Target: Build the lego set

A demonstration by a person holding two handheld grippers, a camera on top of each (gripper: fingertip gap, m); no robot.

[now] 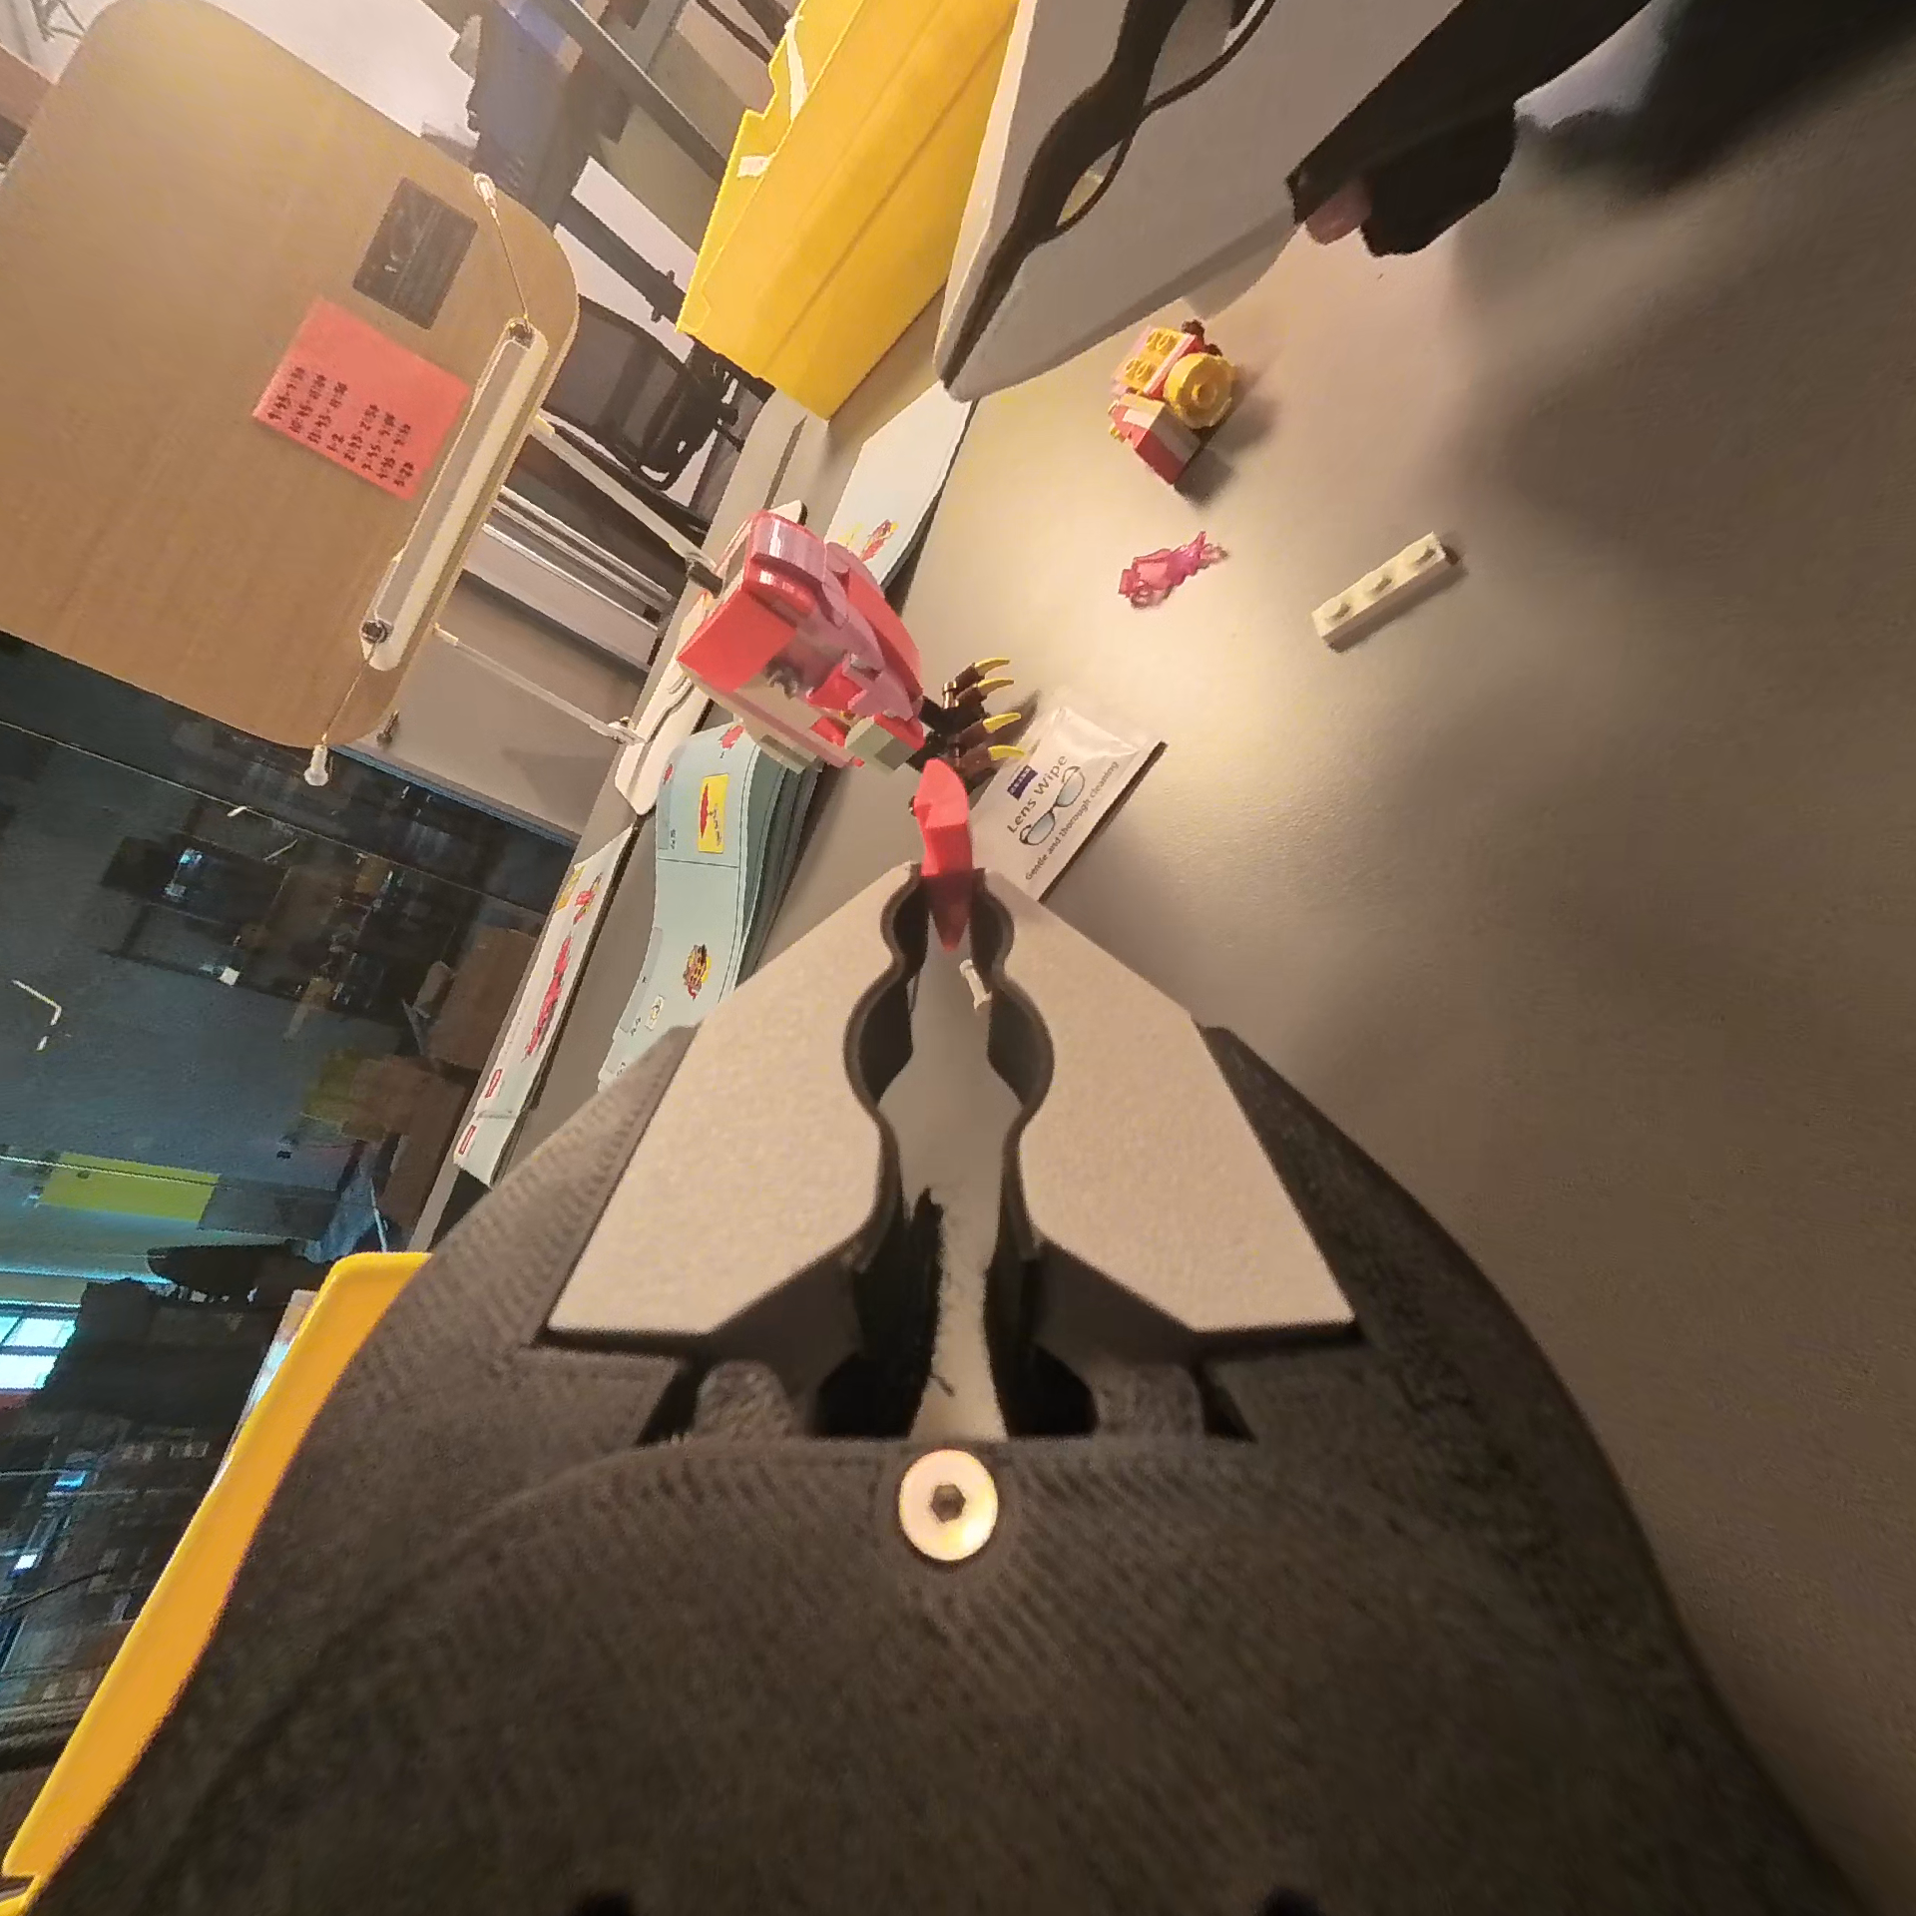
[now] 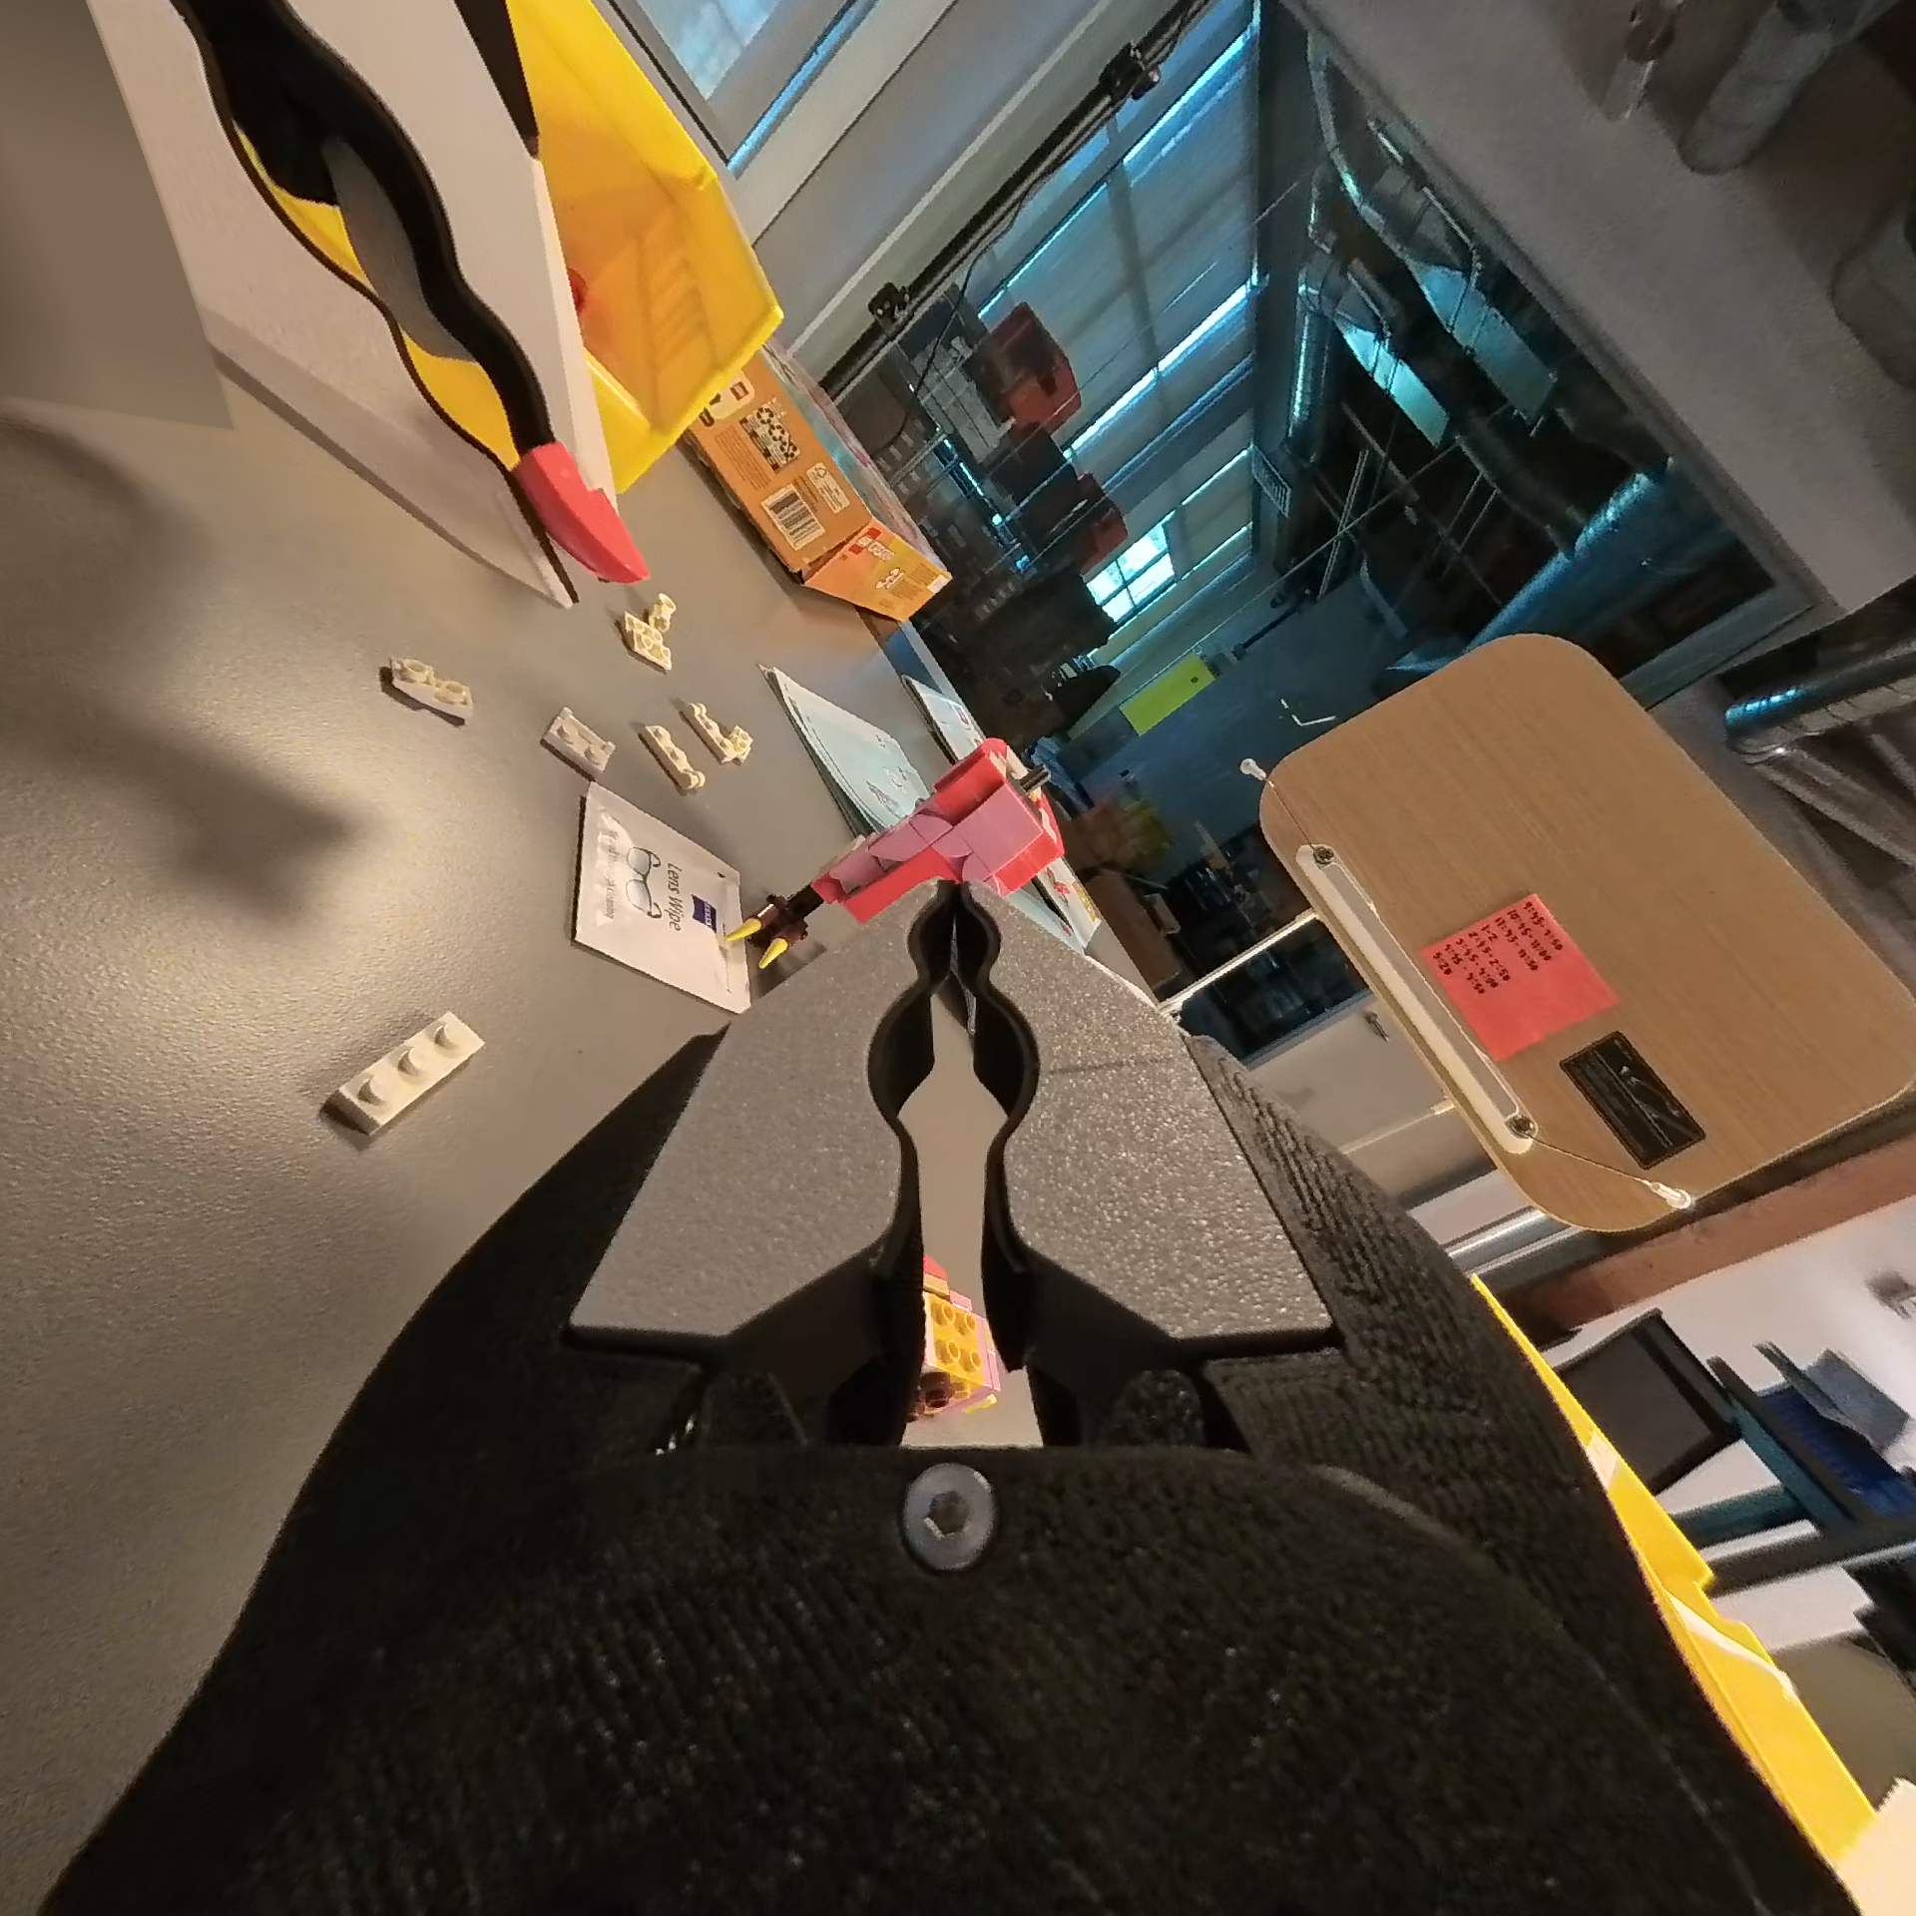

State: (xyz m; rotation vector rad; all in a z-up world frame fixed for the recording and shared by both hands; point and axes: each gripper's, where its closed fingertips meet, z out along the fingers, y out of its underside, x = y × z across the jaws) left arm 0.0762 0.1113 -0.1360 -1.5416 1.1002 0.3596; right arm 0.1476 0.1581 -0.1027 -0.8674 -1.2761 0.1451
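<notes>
My left gripper (image 1: 949,883) is shut on a red curved brick (image 1: 941,819), which sticks out past the tips. The right wrist view shows the same gripper (image 2: 539,467) pinching that brick (image 2: 581,518) above the grey table (image 2: 207,829). A red and pink brick model (image 1: 798,643) with brown, yellow-tipped claws (image 1: 975,715) stands just ahead of the red brick. My right gripper (image 2: 949,904) is shut, with the model (image 2: 933,840) just beyond its tips. In the left wrist view the right gripper (image 1: 959,373) is apart from the model.
A white wipe packet (image 1: 1078,809) lies under the claws. A white plate (image 1: 1384,591), a pink clear piece (image 1: 1172,565) and a yellow-pink brick cluster (image 1: 1172,399) lie on the table (image 1: 1555,933). Several white plates (image 2: 664,757), booklets (image 1: 715,861), yellow bin (image 1: 850,187), orange box (image 2: 809,487). My hands' fingertips stand some 10 cm from each other. About 7 cm separates my right fingertips from the pink clear piece (image 1: 1172,565).
</notes>
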